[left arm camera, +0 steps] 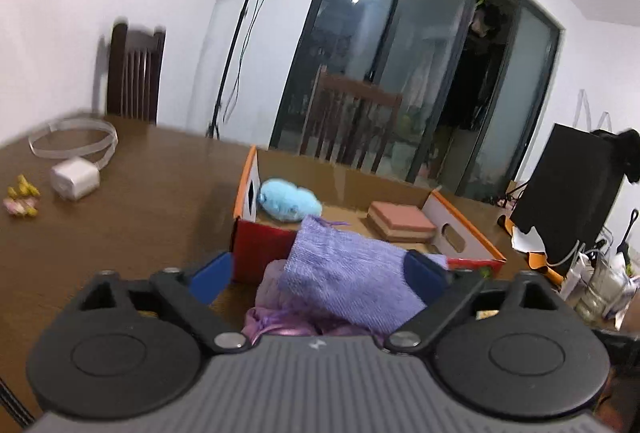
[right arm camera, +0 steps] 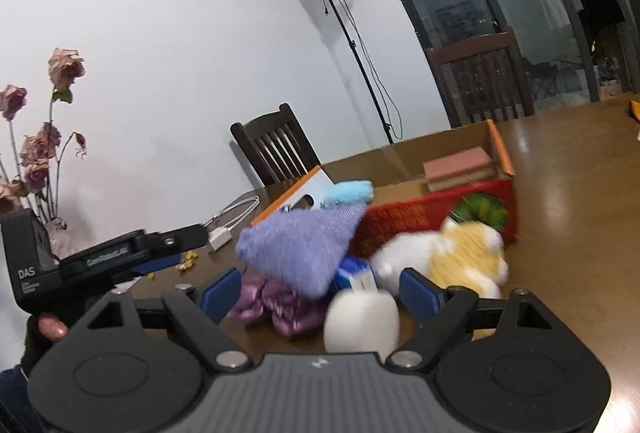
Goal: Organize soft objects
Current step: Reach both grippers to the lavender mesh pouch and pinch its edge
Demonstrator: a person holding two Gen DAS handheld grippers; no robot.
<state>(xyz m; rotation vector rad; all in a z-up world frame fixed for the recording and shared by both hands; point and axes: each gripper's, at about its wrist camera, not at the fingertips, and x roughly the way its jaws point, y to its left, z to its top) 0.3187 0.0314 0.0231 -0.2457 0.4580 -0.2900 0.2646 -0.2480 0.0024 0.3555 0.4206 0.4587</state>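
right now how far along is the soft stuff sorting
Done: blue plush and pink sponge lie in the box. In hand: nothing gripped; both tongs open, the left tongs around the purple cloth. Left: that cloth, the satin piece, white-and-yellow plush.

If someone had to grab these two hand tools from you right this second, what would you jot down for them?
Left gripper: open, the purple cloth between its fingers, not clamped.
Right gripper: open, holding nothing, above a white soft thing.
Done: blue plush and pink sponge block lie in the cardboard box.
Left: purple cloth, shiny purple bundle, white-and-yellow plush, the white thing, all on the table in front of the box.
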